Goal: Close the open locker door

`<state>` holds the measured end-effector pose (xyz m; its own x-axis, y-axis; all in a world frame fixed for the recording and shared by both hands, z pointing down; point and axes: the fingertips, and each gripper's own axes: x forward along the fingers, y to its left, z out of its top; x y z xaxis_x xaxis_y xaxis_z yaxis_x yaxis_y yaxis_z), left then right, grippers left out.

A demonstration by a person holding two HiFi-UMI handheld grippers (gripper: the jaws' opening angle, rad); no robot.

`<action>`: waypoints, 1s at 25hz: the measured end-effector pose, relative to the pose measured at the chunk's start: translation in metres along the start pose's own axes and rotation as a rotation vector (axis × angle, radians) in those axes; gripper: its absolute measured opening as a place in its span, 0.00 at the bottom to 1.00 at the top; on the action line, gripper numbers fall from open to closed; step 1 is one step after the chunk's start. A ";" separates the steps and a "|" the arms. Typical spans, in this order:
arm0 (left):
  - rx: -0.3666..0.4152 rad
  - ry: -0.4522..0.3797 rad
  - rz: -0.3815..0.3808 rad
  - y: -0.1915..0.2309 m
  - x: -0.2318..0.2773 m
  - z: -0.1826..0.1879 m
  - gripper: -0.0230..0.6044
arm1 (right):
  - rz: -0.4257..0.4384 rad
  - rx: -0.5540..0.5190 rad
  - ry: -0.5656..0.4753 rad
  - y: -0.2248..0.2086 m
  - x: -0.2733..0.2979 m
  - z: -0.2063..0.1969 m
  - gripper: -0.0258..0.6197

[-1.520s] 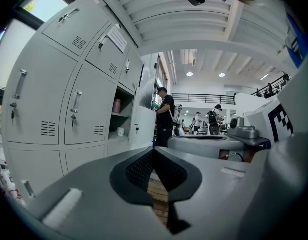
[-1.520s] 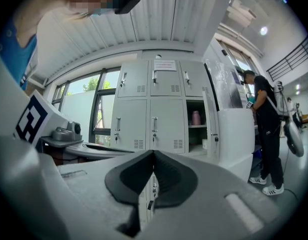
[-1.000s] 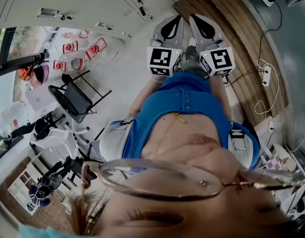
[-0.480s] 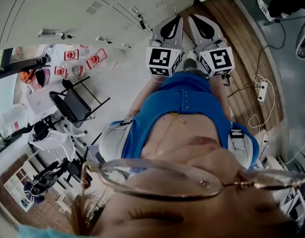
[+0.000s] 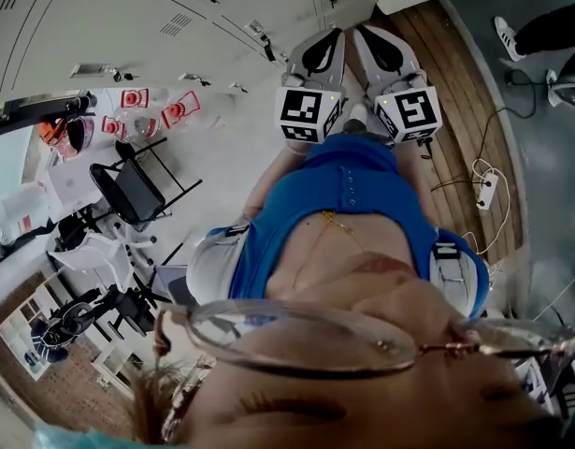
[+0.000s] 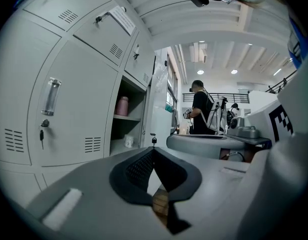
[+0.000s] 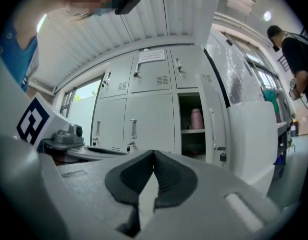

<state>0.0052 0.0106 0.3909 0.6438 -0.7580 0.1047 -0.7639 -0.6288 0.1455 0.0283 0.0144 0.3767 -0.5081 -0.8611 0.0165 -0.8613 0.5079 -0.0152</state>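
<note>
We hold left hand-held gripper (image 6: 154, 150) and right hand-held gripper (image 7: 154, 153) closed and empty; open locker door (image 7: 214, 114) stands apart, ahead-right of the latter

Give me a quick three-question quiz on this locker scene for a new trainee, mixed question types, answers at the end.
1. True or false: the left gripper is shut with nothing between its jaws.
2. What stands on the upper shelf of the open locker? A) a pink bottle B) a red helmet C) a stack of books
3. Short answer: is the right gripper touching the locker door?
Key: 1 true; 2 A; 3 no, it is shut, empty and apart from the door.
</note>
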 end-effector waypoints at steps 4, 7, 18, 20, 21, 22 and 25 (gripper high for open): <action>-0.008 0.001 0.023 0.001 0.013 -0.001 0.04 | 0.023 -0.001 0.003 -0.013 0.005 -0.002 0.04; -0.007 -0.001 0.039 0.000 0.023 0.000 0.04 | 0.037 -0.003 -0.001 -0.025 0.007 0.000 0.04; -0.019 -0.019 0.113 -0.002 0.059 -0.003 0.04 | 0.103 -0.007 -0.001 -0.066 0.018 -0.004 0.04; -0.025 -0.010 0.130 0.000 0.058 -0.007 0.04 | 0.117 -0.005 0.002 -0.068 0.021 -0.006 0.04; -0.026 -0.007 0.138 0.002 0.058 -0.008 0.04 | 0.124 -0.003 0.003 -0.067 0.023 -0.006 0.04; -0.028 -0.004 0.146 0.005 0.058 -0.009 0.04 | 0.130 -0.001 0.001 -0.067 0.025 -0.006 0.04; -0.037 0.002 0.163 0.016 0.059 -0.010 0.04 | 0.134 0.002 -0.007 -0.068 0.032 -0.004 0.04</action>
<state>0.0320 -0.0425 0.4096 0.5116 -0.8491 0.1315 -0.8561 -0.4906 0.1627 0.0707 -0.0478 0.3820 -0.6188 -0.7856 0.0077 -0.7855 0.6185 -0.0189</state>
